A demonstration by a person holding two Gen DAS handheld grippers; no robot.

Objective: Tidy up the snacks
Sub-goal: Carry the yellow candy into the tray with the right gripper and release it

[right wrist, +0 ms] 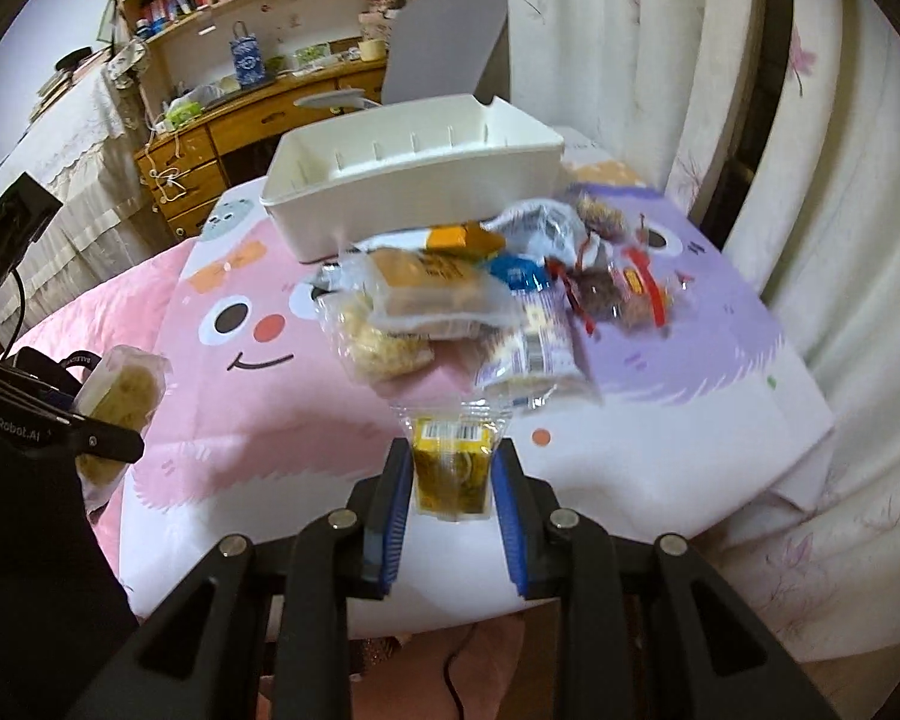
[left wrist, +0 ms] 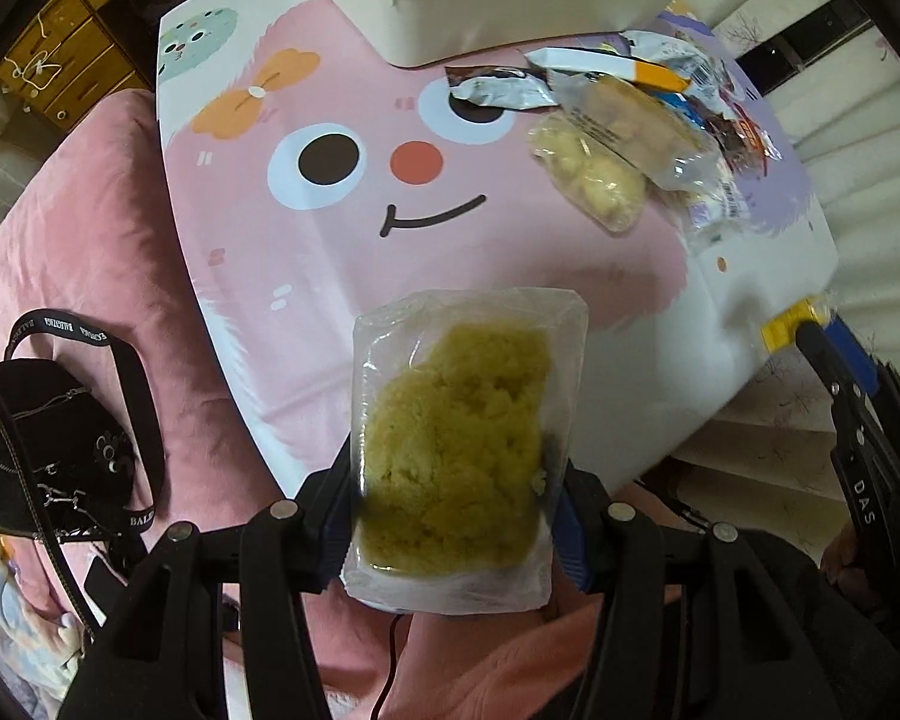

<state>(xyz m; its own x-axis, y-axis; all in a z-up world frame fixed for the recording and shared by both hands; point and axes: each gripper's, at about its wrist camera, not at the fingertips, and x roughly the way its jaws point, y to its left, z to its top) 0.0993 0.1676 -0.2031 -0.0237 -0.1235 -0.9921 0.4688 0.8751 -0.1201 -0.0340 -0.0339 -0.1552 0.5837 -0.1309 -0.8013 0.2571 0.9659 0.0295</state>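
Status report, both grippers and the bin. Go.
Left gripper shut on clear pack of yellow cake. Right gripper shut on small yellow packet. White bin empty, snack pile in front.

"DAS" on right gripper arm; "GenRobot.AI" on left gripper body; "BALE…" on black bag strap.

White bin, pink cartoon-face table w/ purple side, yellow snack pkt, blue-padded claw.

Black linkage arms, blue-padded fingers, silver rivets
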